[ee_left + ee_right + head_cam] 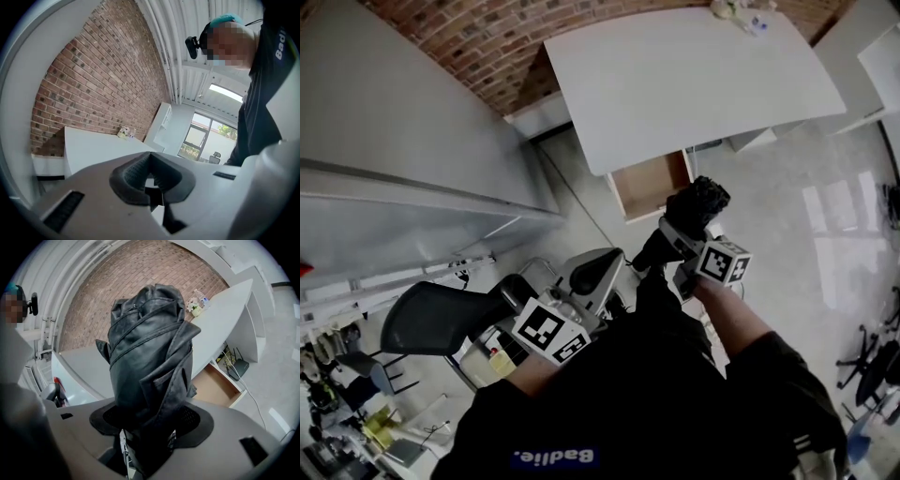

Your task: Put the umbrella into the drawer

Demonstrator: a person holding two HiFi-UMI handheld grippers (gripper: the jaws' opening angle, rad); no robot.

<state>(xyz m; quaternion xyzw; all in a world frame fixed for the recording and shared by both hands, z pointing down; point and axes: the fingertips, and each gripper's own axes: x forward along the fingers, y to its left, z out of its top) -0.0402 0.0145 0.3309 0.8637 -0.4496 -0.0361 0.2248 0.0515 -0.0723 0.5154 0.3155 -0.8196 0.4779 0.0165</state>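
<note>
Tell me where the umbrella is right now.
The folded black umbrella is clamped in the right gripper, held in the air at centre-right of the head view, near the open drawer under the white desk.

The only print I can read is on my own black long-sleeved shirt (675, 394). At the lower middle of the head view, a small blue strip (553, 457) on the cloth carries white letters that seem to read "Badlie.". In the left gripper view, white lettering (280, 44) runs up the dark cloth at the upper right edge, showing "Bad" before the frame cuts it off.
</note>
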